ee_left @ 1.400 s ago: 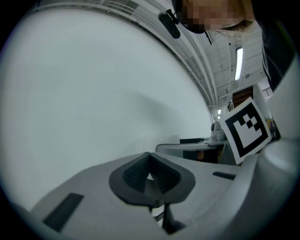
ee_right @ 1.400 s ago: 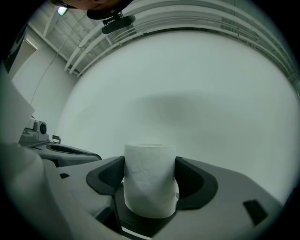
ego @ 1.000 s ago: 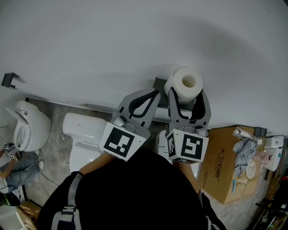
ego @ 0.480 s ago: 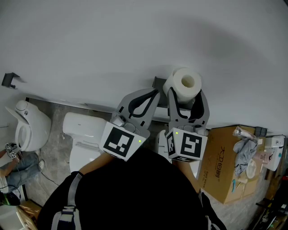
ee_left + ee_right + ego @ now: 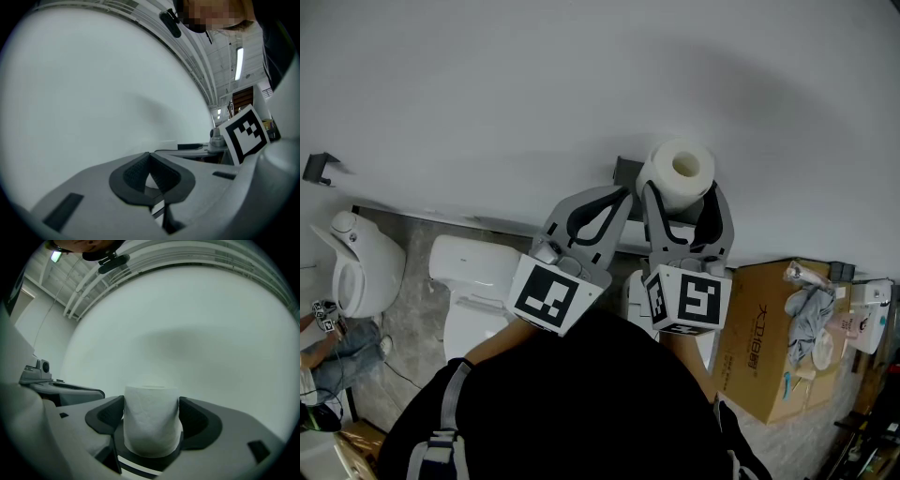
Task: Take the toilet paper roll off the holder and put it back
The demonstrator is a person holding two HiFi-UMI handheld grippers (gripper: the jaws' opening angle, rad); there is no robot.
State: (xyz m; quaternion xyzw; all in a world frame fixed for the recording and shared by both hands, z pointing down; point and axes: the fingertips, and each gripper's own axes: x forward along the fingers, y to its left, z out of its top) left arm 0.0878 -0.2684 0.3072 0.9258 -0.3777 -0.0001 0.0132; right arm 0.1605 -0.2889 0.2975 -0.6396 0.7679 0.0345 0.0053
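A white toilet paper roll [image 5: 679, 174] stands upright between the jaws of my right gripper [image 5: 678, 199], which is shut on it, close to the white wall. In the right gripper view the roll [image 5: 151, 420] fills the gap between both dark pads, and the right gripper [image 5: 151, 420] holds it at mid-height. A dark holder bracket [image 5: 625, 172] on the wall shows just left of the roll. My left gripper [image 5: 623, 194] sits beside it, jaws shut with nothing in them; its pads [image 5: 150, 174] meet in the left gripper view.
A white toilet [image 5: 473, 281] stands below the grippers, and another [image 5: 356, 262] at far left. A cardboard box [image 5: 778, 347] with rags and clutter sits at right. A small dark bracket [image 5: 319, 167] is on the wall at far left.
The right gripper with the roll has shifted slightly up and left, nearer the wall bracket. The left gripper has stayed put.
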